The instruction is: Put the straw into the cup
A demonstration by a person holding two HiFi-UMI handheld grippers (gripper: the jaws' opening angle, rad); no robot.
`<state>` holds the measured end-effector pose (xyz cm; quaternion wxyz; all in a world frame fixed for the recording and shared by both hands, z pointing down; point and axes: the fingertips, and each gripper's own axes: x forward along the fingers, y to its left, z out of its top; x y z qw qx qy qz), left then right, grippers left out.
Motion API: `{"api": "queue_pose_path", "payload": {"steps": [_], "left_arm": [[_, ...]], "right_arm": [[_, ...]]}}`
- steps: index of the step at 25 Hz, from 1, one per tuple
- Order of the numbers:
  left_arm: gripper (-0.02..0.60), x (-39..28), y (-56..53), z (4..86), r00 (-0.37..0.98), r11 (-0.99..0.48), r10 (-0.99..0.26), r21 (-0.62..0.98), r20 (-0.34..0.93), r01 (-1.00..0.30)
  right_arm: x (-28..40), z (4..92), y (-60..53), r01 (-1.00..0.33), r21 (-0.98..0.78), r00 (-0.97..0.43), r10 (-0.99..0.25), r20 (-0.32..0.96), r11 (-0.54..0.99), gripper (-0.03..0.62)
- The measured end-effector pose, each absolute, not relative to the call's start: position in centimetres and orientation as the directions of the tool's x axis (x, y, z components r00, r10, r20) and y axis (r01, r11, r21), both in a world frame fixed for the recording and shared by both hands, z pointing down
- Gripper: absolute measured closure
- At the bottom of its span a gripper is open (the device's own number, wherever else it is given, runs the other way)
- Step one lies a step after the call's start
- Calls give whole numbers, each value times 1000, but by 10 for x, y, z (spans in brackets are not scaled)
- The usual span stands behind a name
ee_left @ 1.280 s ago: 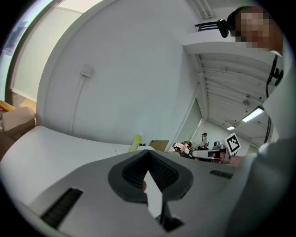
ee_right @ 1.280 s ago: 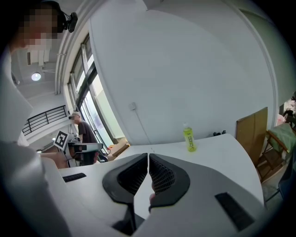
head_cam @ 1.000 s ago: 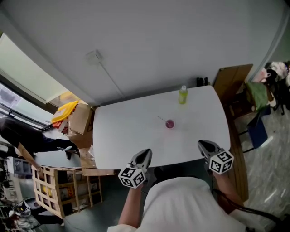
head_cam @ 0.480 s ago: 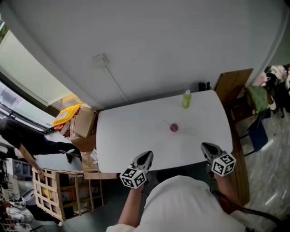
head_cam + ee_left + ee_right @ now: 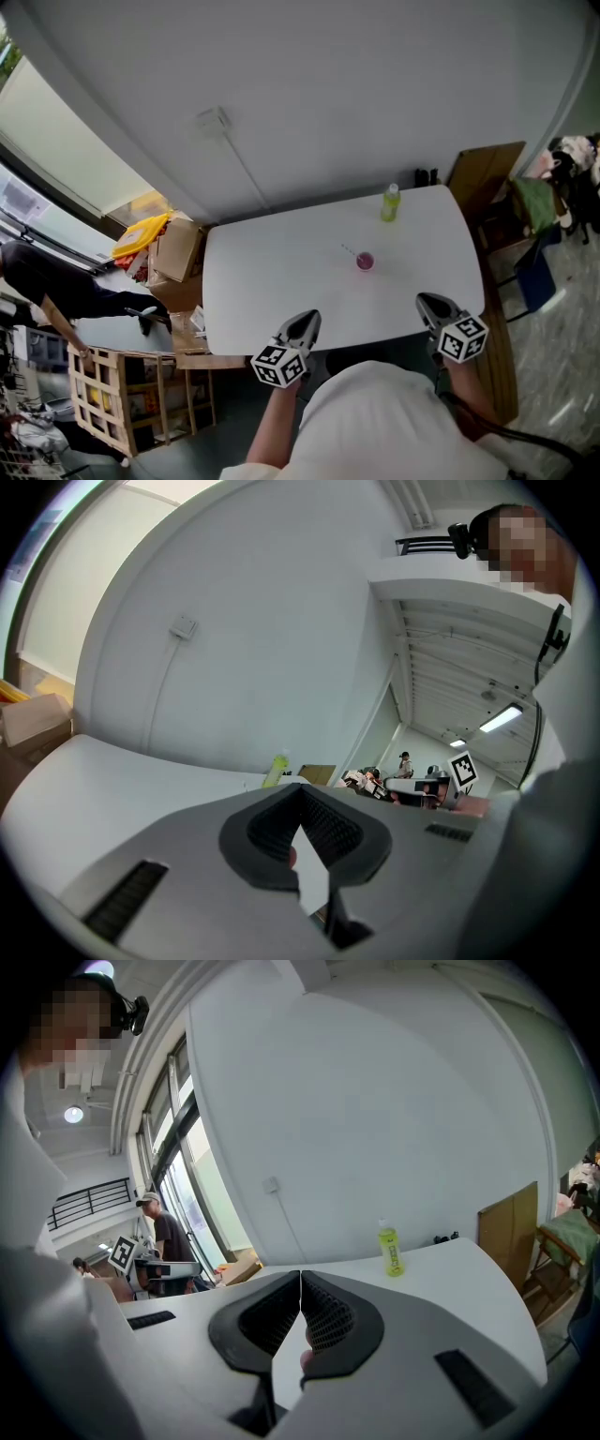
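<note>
Hand-held grippers, pair, both closed.
Left grey two-jaw gripper [image 5: 306, 319] and right grey two-jaw gripper [image 5: 427, 302]: jaws together, empty, angled slightly down, side by side, well apart.

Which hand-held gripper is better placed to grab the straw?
Probably the left hand-held gripper: the straw lies left of the pink cup, so the right hand-held gripper would reach across it.

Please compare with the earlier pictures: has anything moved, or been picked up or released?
Nothing has visibly changed; only the head view has drifted a little. The left gripper and right gripper stay shut and empty at the table's near edge. The pink cup, the straw by it and the green bottle remain where they were.
</note>
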<state>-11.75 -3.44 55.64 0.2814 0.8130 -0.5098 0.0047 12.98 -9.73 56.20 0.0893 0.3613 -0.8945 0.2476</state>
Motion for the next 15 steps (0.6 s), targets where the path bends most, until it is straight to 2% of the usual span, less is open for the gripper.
{"api": "queue_pose_path", "payload": {"steps": [15], "left_arm": [[580,-120,-34,562,480,-311,-825,470,297,-826]], "right_arm": [[122,560,-96,-689,-378,-724,-602,337,618,559]]}}
